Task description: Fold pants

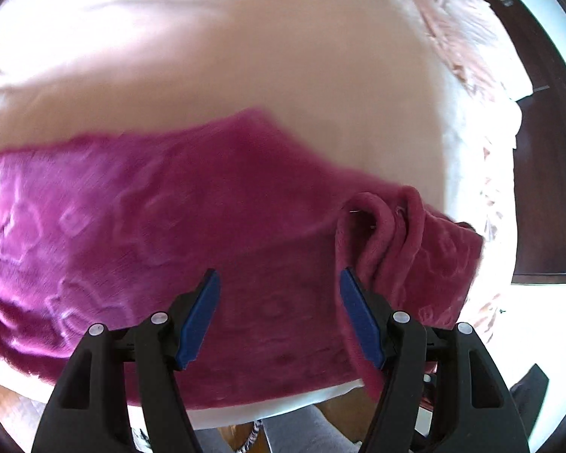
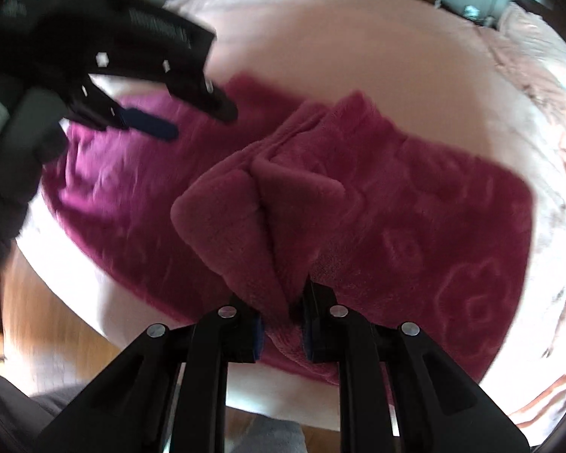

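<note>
Both fisheye views are bright with daylight. The pale pink bedsheet point(image 1: 245, 75) washes nearly white along the left and lower rims, and hard glare burns out the right edge of the left wrist view. Motion blur smears the fuzzy magenta embossed pants point(image 2: 415, 226), softening their pattern. The black left gripper point(image 2: 192, 120) streaks badly. Straight lines bow at the dark circular borders; shadows stay soft.

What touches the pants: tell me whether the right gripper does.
Touching. The right wrist view shows the right gripper pinching a bunched fold of the pants between its closed fingers.
</note>
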Demonstrator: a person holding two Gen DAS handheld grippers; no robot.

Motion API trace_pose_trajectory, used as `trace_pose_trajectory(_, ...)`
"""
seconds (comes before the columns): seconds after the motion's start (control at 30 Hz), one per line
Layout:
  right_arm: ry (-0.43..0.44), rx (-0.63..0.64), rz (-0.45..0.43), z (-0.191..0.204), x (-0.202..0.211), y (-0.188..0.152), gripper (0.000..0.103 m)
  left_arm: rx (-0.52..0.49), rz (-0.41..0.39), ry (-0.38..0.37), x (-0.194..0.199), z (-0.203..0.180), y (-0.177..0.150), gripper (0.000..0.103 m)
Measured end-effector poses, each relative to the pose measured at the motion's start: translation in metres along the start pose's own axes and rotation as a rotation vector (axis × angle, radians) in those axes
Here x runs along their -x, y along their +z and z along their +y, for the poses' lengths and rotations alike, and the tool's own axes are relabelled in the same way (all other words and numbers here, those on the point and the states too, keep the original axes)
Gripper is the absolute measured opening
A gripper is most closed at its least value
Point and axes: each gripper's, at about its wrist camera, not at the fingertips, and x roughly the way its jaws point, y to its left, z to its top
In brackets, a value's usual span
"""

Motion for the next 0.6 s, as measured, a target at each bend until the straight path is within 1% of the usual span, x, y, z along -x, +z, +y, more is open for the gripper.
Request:
trace_pose_trajectory(0.07,0.007,0.012,0.035,0.005,-0.011,-0.008,0.015,0.017,0.019,0.006,-0.004,0.016,-0.005,0.066)
trace_pose_trajectory(0.13,0.004,0.027,0.056,0.009,-0.019,-0.014,0.015,0.032,0.029,-0.005,-0.007,0.026,-0.008,0.066)
trace_pose_trajectory(0.17,0.002,0.032,0.063,0.009,-0.021,-0.012,0.017,0.036,0.032,-0.014,-0.008,0.028,-0.009,0.068)
trace_pose_trajectory(0.2,0.008,0.03,0.074,0.008,-0.024,-0.018,0.019,0.036,0.032,-0.023,-0.01,0.031,-0.011,0.07)
trace_pose_trajectory(0.23,0.015,0.022,0.081,0.006,-0.025,-0.018,0.021,0.033,0.031,-0.034,-0.013,0.029,-0.01,0.07)
trace_pose_trajectory(0.27,0.022,0.014,0.086,0.005,-0.026,-0.019,0.029,0.027,0.032,-0.041,-0.014,0.03,-0.01,0.071)
trace_pose_trajectory(0.3,0.049,0.002,0.097,0.004,-0.027,-0.02,0.033,0.02,0.033,-0.049,-0.015,0.028,-0.01,0.071)
trace_pose_trajectory(0.33,0.065,0.002,0.099,0.004,-0.026,-0.021,0.038,0.009,0.036,-0.056,-0.018,0.023,-0.009,0.071)
trace_pose_trajectory(0.37,0.078,0.01,0.098,0.005,-0.026,-0.023,0.045,0.001,0.039,-0.055,-0.021,0.018,-0.008,0.071)
trace_pose_trajectory(0.43,0.136,0.037,0.115,0.008,-0.024,-0.028,0.054,-0.018,0.043,-0.047,-0.025,0.008,-0.006,0.071)
trace_pose_trajectory(0.5,0.191,0.058,0.132,0.007,-0.021,-0.032,0.056,-0.031,0.036,-0.04,-0.028,-0.002,-0.006,0.073)
trace_pose_trajectory(0.6,0.238,0.094,0.137,-0.003,-0.011,-0.036,0.056,-0.01,0.035,-0.066,-0.038,-0.015,-0.009,0.077)
